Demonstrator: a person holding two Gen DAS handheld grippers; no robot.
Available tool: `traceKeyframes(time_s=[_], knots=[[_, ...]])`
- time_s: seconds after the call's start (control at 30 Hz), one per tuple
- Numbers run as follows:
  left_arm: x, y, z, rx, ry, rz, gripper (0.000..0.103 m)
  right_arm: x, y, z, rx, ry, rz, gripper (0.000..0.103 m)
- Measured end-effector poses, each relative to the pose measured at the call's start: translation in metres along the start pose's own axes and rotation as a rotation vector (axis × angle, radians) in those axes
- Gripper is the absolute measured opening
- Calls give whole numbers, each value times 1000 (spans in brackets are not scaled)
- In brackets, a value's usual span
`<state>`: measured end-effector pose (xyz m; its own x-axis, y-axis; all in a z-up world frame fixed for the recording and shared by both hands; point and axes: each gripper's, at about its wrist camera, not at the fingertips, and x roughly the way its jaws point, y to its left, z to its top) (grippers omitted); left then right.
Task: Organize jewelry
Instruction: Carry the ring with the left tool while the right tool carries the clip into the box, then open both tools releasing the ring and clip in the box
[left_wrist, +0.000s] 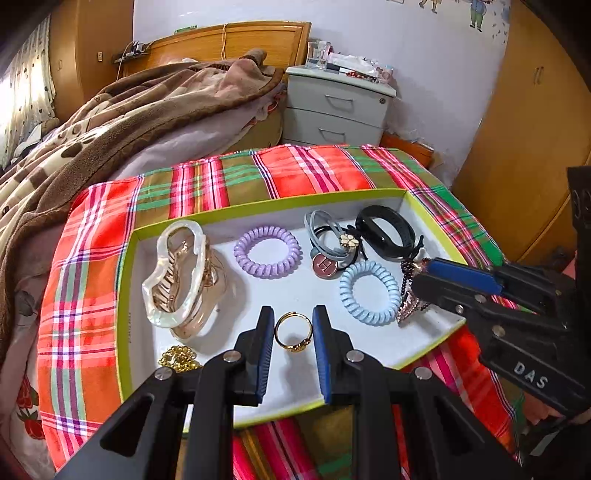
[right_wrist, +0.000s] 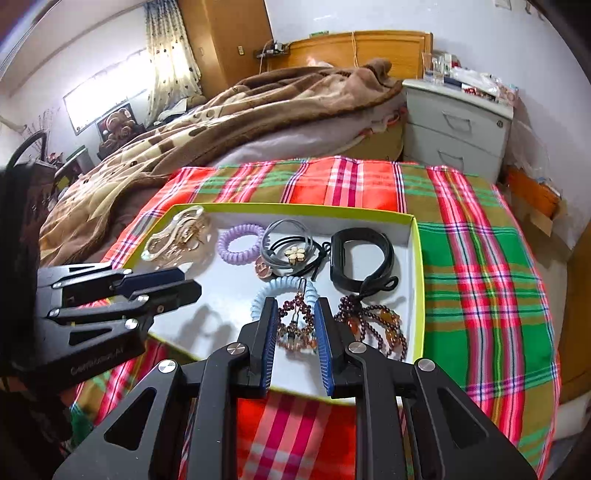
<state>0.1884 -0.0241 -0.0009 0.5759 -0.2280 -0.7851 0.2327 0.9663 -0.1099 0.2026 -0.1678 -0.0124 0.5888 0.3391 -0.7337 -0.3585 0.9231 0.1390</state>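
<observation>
A green-rimmed white tray (left_wrist: 258, 210) lies on a plaid cloth. It holds a pearly hair claw (left_wrist: 181, 273), a purple coil tie (left_wrist: 266, 252), a blue coil tie (left_wrist: 369, 291), grey and black hair ties (left_wrist: 328, 240), a black band (left_wrist: 386, 230), a gold chain (left_wrist: 179, 357) and beaded bracelets (right_wrist: 373, 325). My left gripper (left_wrist: 293, 332) is open, its fingers on either side of a gold ring (left_wrist: 293, 332). My right gripper (right_wrist: 295, 325) is open, over a beaded charm piece (right_wrist: 297, 328) at the blue coil's edge; it also shows in the left wrist view (left_wrist: 424, 275).
The tray sits on a surface covered by the red, green and orange plaid cloth (right_wrist: 480, 258). A bed with a brown blanket (left_wrist: 110, 122) lies behind and to the left. A grey nightstand (left_wrist: 336, 107) and wooden wardrobes (left_wrist: 524, 147) stand at the back and right.
</observation>
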Motion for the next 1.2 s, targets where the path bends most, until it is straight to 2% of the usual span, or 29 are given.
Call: traceKeyframes(time_s=[0.2, 0.37, 0.43, 0.5, 0.9, 1.1, 1.17, 1.2], knots=[[7, 2, 0, -13, 12, 9, 22, 10, -3, 6, 5, 10, -1, 16], [11, 4, 0, -33, 31, -17, 23, 11, -6, 6, 25, 7, -4, 16], [12, 5, 0, -38, 30, -7, 24, 8, -7, 6, 32, -1, -9, 16], [11, 5, 1, -43, 28, -9, 31, 6, -8, 6, 40, -10, -14, 16], [-6, -1, -4, -41, 7, 20, 36, -16, 3, 0, 34, -56, -34, 17], [-28, 1, -13, -83, -24, 62, 38, -31, 12, -9, 41, -90, -43, 20], [-34, 1, -17, -88, -34, 69, 38, -34, 16, -13, 38, -96, -43, 24], [-38, 0, -20, -91, -40, 81, 38, -37, 19, -15, 35, -102, -43, 30]])
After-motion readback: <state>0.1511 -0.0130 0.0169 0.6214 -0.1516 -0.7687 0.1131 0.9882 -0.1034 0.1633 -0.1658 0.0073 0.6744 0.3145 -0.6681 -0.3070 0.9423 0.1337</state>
